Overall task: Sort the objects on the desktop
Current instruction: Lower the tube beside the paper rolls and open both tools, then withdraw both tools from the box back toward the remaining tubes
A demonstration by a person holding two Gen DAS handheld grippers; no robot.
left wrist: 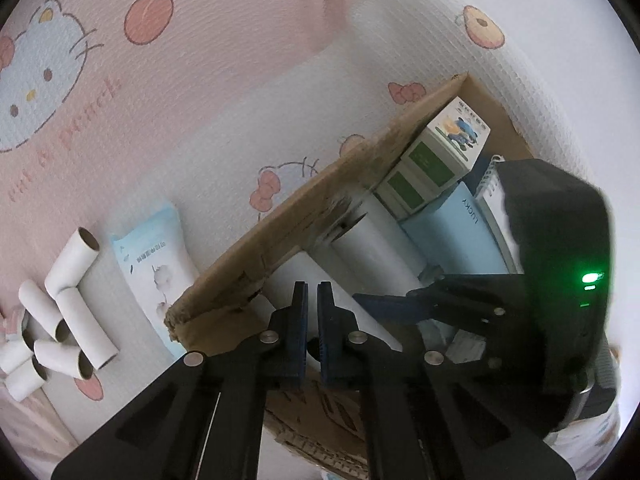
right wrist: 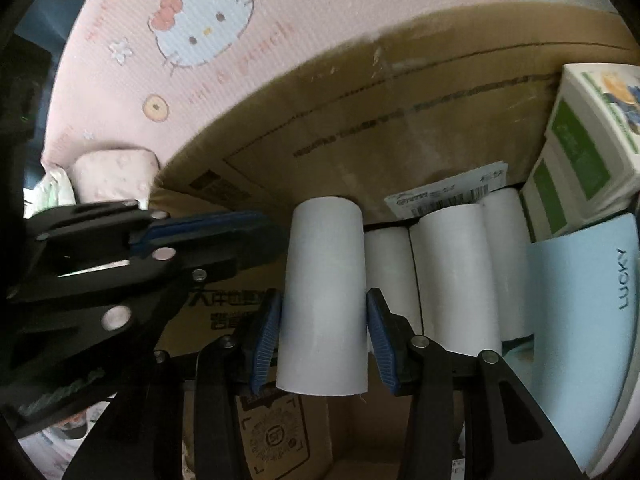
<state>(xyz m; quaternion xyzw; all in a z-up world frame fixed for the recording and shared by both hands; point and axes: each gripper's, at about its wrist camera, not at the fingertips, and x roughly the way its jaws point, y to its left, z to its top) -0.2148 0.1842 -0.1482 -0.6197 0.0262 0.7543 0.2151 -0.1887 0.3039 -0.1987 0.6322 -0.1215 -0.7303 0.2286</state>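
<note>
A pink and white mat [left wrist: 168, 92] printed with a cartoon cat, peaches and pinkish script too blurred to read lies under everything. On it sits an open cardboard box [right wrist: 400, 92] with lines of dark print on its inner wall (too smeared to read) and a white barcode label [right wrist: 448, 194]. Inside, at the right, a pale blue notebook [right wrist: 580, 320] reads "LUCKY" down its cover, beside stacked green-and-white cartons [right wrist: 580, 152] bearing a blue cartoon figure. Three white tubes [right wrist: 456, 276] lie side by side between the notebook and the held tube.

The right gripper [right wrist: 325, 332] clamps a white paper tube [right wrist: 325, 296] between its blue pads, holding it over the box floor, near the far wall. The left gripper [left wrist: 313, 320], its fingers nearly together and holding nothing, hangs above the box's near edge.

Outside the box on the mat lie a light blue tissue pack [left wrist: 154, 264] with small unreadable print and a loose cluster of empty tubes [left wrist: 60, 320].
</note>
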